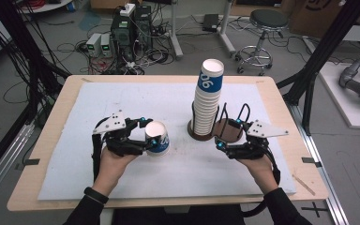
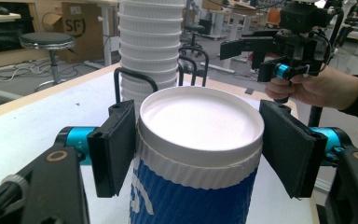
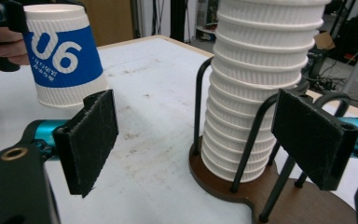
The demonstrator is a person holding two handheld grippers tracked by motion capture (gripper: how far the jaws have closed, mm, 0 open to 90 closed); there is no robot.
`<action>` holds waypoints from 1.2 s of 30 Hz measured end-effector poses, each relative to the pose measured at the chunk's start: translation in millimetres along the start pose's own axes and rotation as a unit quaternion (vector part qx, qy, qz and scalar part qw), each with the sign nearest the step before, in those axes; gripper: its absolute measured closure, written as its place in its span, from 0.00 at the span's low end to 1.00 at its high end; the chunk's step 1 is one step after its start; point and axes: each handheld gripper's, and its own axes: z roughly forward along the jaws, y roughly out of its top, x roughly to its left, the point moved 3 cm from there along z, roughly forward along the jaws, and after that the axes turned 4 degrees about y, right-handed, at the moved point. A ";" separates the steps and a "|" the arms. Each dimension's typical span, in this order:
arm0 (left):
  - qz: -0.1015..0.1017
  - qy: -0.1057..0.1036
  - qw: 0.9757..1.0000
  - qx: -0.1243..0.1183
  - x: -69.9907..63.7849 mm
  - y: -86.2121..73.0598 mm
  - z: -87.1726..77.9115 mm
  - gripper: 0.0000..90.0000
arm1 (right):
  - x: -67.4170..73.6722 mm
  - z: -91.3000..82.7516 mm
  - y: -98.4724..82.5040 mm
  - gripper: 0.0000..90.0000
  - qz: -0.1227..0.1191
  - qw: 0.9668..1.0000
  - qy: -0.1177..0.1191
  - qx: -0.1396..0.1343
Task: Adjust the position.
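Upside-down, one cup (image 1: pixel 157 138) (left tongs (image 1: pixel 148 132)), one stack (image 1: pixel 208 101)

A light wooden table (image 1: pixel 56 122) is carrying a white board (image 1: pixel 136 101) that is covering most of its top. A brown wooden cup holder (image 1: pixel 225 131) is sitting on the board, right of its middle, with a tall stack of paper cups (image 1: pixel 208 101) standing in it.
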 end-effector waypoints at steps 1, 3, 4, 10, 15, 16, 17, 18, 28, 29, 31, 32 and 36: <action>0.001 -0.001 1.000 -0.001 -0.6 0.9 0.0 0.33 | 1.0 0.0 0.6 0.17 -0.003 1.000 0.007 -0.001; 0.000 -0.005 1.000 -0.004 -1.7 2.9 -0.2 0.33 | 2.9 -0.4 1.7 0.17 -0.009 1.000 0.017 0.000; -0.001 -0.008 1.000 -0.006 -2.3 3.9 -0.3 0.33 | 3.6 -0.7 2.4 0.17 -0.011 1.000 0.024 -0.002; -0.007 -0.023 1.000 -0.014 -6.1 6.6 -0.6 0.33 | 10.4 2.1 5.1 0.17 -0.024 0.997 0.070 -0.005; -0.005 -0.022 1.000 -0.012 -9.8 5.4 -1.6 0.33 | 16.3 11.5 5.5 0.17 -0.037 0.995 0.089 0.004; -0.007 -0.022 1.000 -0.013 -10.4 5.4 -1.9 0.33 | 16.8 12.7 5.6 0.17 -0.037 0.995 0.089 0.005; -0.009 -0.024 1.000 -0.016 -11.3 5.6 -2.2 0.33 | 17.2 13.8 5.7 0.17 -0.037 0.995 0.089 0.006; -0.011 -0.027 0.999 -0.018 -12.0 5.8 -2.1 0.33 | 18.2 15.1 5.7 0.17 -0.036 0.995 0.094 0.007; -0.009 -0.035 0.999 -0.019 -19.3 7.7 2.9 0.33 | 32.5 31.4 8.4 0.17 -0.037 0.991 0.131 0.012; -0.009 -0.036 0.999 -0.019 -20.3 7.9 3.9 0.33 | 36.1 35.2 8.3 0.17 -0.037 0.990 0.138 0.016; -0.008 -0.038 0.999 -0.019 -23.2 8.4 6.9 0.33 | 41.7 42.2 8.0 0.17 -0.036 0.988 0.148 0.020; -0.006 -0.040 0.999 -0.018 -25.1 8.7 9.1 0.33 | 44.3 46.1 7.6 0.17 -0.039 0.987 0.153 0.024; -0.004 -0.048 0.999 -0.015 -32.6 8.8 16.3 0.33 | 54.3 57.5 5.9 0.17 -0.038 0.985 0.168 0.034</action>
